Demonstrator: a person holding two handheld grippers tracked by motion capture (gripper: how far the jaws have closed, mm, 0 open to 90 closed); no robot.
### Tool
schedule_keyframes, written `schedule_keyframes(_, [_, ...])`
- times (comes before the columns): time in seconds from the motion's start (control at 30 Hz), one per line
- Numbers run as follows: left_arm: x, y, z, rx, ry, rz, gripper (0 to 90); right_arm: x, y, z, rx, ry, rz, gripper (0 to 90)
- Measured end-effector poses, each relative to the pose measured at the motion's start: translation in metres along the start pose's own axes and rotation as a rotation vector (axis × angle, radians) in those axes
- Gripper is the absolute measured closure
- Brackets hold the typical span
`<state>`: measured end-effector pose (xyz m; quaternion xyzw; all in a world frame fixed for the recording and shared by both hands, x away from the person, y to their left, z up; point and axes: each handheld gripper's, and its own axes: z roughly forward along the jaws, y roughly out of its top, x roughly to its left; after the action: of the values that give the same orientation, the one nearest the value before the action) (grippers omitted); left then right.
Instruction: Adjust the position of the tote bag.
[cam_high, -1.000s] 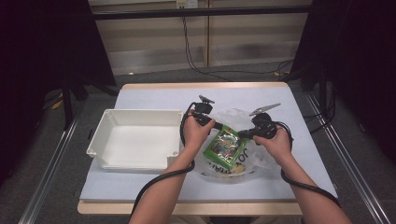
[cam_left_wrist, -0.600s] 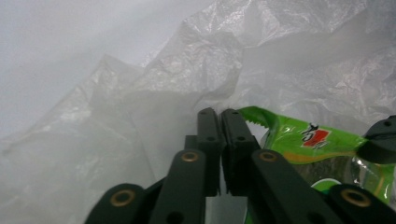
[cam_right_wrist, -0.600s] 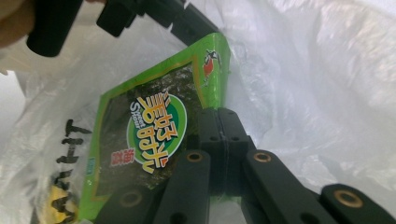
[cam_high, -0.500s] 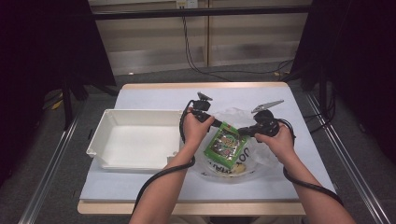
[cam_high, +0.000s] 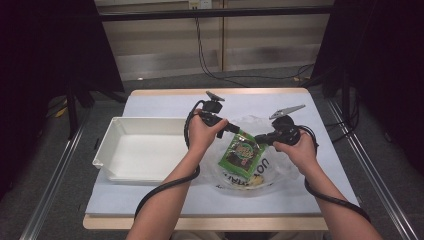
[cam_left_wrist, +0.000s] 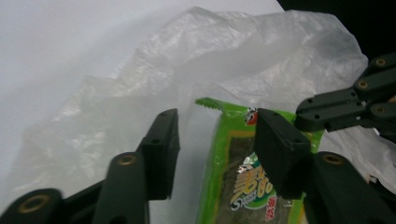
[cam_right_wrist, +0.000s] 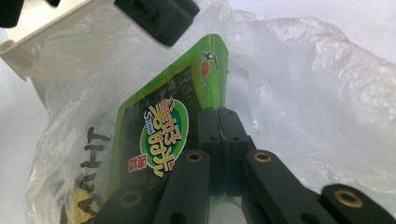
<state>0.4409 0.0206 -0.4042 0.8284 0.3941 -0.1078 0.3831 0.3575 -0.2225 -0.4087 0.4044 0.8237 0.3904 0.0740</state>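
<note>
A: What are the right gripper (cam_right_wrist: 223, 123)'s fingers doing?
B: They are squeezed tight on the edge of the green snack packet (cam_high: 241, 155).

A: And the left gripper (cam_left_wrist: 217, 140)?
B: Its fingers have just been opening. They stand about halfway apart, with the packet's top corner between them, not pinched.

A: Where is the packet?
B: It sticks up out of the clear plastic bag (cam_high: 280, 170) on the worktop (cam_high: 160, 102). A white tray (cam_high: 107, 145) lies beside the bag.

Black claw (cam_right_wrist: 219, 140), brass-coloured rivets, grey three-cornered top plate, black cable; bare forearms.
</note>
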Motion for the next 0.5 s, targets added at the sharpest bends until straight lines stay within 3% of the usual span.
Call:
schedule_keyframes(0.07, [-0.0009,-0.0024,0.0002,0.035,-0.008,0.033,46.0,0.0018,0.0021,-0.0015,0.0,-0.003,-0.006,89.9])
schedule_keyframes(0.17, [-0.0008,-0.0036,0.001,0.048,-0.027,0.04,47.2,0.0028,0.0039,-0.002,-0.002,0.0,-0.021,89.8])
schedule_keyframes(0.2, [-0.0014,-0.0046,0.0024,0.036,-0.032,0.022,46.3,0.0037,0.0048,-0.0023,0.0,-0.007,-0.022,89.8])
schedule_keyframes(0.27, [0.0017,-0.0052,0.0011,0.062,-0.022,0.053,45.3,0.0046,0.006,-0.0021,-0.004,-0.006,-0.032,89.9])
schedule_keyframes(0.43, [0.0016,-0.0081,0.0041,0.063,-0.041,0.034,44.5,0.007,0.0086,0.0001,-0.002,0.006,-0.054,89.9])
schedule_keyframes(0.47, [0.0021,-0.0082,0.0046,0.078,-0.038,0.051,44.6,0.0076,0.0092,0.0005,-0.001,0.007,-0.058,89.8])
schedule_keyframes(0.5, [0.003,-0.0084,0.0065,0.084,-0.061,0.064,44.5,0.0087,0.0105,0.0015,0.003,0.009,-0.068,89.9])
